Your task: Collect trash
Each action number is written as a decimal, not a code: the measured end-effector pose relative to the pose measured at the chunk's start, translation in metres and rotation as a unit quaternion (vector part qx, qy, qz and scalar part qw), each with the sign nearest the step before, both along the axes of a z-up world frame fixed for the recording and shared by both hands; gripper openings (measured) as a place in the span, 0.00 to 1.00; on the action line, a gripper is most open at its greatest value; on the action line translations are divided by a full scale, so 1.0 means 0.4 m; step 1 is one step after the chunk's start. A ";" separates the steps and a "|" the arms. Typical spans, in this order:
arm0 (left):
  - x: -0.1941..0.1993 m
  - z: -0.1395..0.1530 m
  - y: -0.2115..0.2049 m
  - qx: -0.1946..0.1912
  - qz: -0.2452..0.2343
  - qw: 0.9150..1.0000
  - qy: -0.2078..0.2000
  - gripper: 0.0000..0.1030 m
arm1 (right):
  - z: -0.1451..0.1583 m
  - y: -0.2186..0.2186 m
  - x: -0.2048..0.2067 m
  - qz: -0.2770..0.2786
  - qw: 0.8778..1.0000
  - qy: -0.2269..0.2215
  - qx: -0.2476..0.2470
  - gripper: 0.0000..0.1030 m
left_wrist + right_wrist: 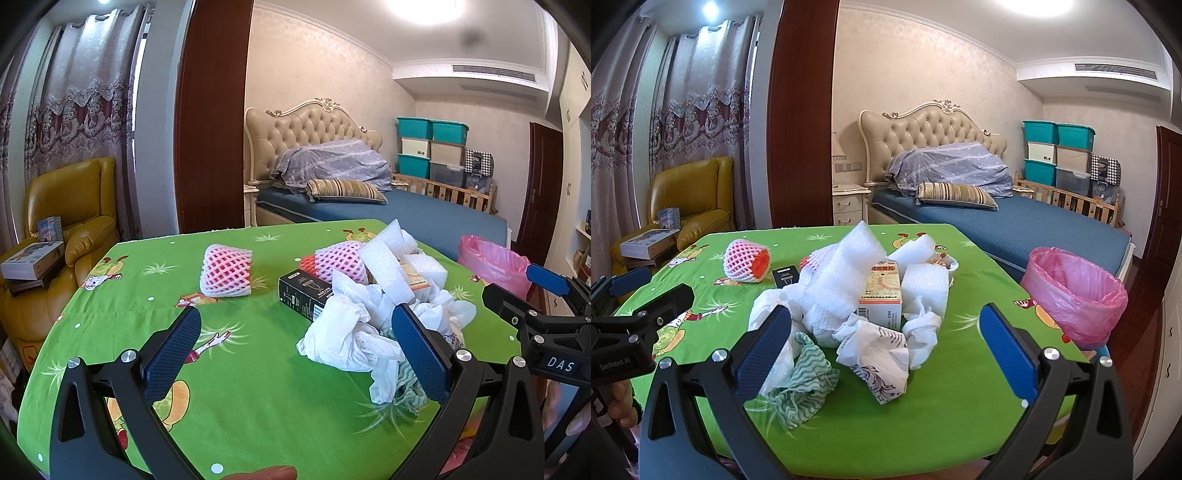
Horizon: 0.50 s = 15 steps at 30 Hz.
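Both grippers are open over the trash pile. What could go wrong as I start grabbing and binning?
The pile is tangled: pinching the crumpled white bag may drag the green patterned rag or topple the upright carton. The pink-lined bin sits at the table's edge, so a knock from the right gripper might tip it off.

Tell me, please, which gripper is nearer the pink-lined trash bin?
Right. The right gripper is just left of the pink-lined trash bin; the left gripper sits farther left, beyond the right one.
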State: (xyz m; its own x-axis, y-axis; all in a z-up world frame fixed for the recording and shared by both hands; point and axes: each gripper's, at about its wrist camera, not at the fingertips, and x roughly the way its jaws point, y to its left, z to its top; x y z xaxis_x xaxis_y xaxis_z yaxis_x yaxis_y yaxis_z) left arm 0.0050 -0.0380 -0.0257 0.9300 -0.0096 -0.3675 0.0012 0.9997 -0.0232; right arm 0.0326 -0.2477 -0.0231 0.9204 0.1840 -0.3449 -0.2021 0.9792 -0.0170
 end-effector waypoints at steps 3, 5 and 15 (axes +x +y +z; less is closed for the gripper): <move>-0.001 0.001 0.000 0.000 0.001 1.000 0.000 0.94 | 0.001 0.000 0.001 0.000 1.000 0.000 0.000 0.96; -0.001 0.002 -0.001 0.000 0.001 1.000 0.000 0.94 | -0.001 0.001 0.000 0.000 1.000 0.001 0.000 0.96; -0.001 0.003 0.000 0.000 0.001 1.000 0.001 0.94 | -0.011 0.007 -0.007 -0.001 1.000 0.005 0.003 0.96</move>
State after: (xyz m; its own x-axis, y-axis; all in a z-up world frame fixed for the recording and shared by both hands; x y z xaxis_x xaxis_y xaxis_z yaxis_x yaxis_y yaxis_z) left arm 0.0046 -0.0381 -0.0247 0.9294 -0.0083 -0.3691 -0.0002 0.9997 -0.0230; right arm 0.0297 -0.2447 -0.0275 0.9171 0.1832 -0.3540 -0.1994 0.9799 -0.0094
